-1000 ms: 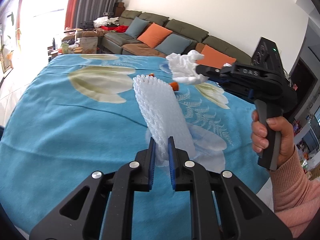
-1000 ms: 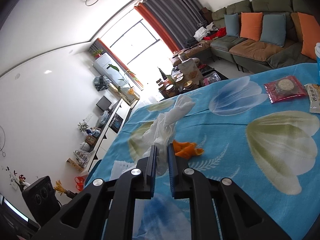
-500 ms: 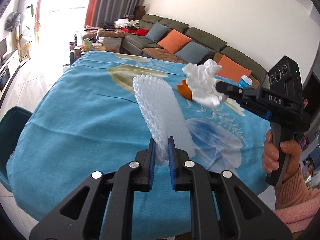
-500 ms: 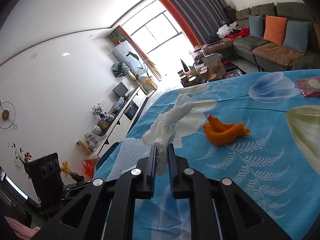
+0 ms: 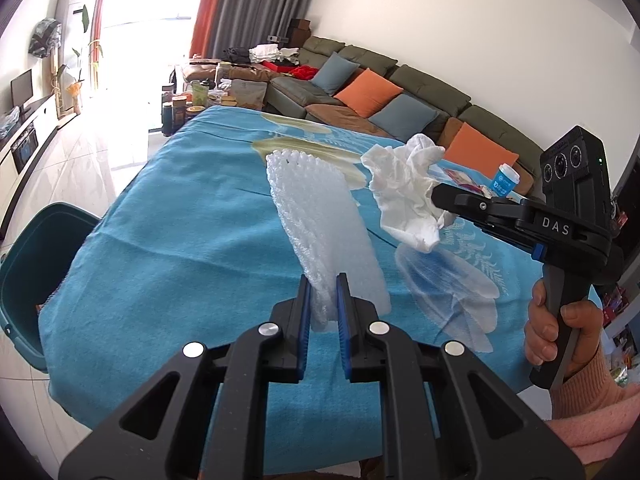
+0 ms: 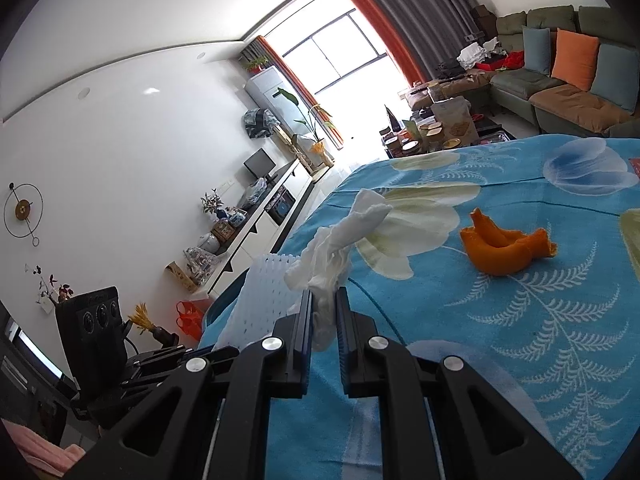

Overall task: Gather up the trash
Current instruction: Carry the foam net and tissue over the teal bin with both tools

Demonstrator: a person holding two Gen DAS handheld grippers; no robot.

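My left gripper [image 5: 323, 290] is shut on a white foam net sleeve [image 5: 320, 220] and holds it up above the blue floral tablecloth [image 5: 180, 248]. My right gripper [image 6: 323, 304] is shut on a crumpled white tissue [image 6: 340, 244], also held in the air; it shows in the left wrist view [image 5: 408, 196] to the right of the foam net. The foam net shows in the right wrist view [image 6: 264, 292] to the left of the tissue. An orange peel [image 6: 504, 248] lies on the cloth, ahead and right of the right gripper.
A teal bin or chair [image 5: 36, 264] stands at the table's left edge. A blue-capped bottle [image 5: 505, 178] and a red snack packet [image 5: 460, 178] sit at the far right of the table. A sofa [image 5: 400, 96] with cushions stands behind the table.
Both grippers have drawn back toward the table's near left edge with their loads. The teal bin has come further into the left wrist view.
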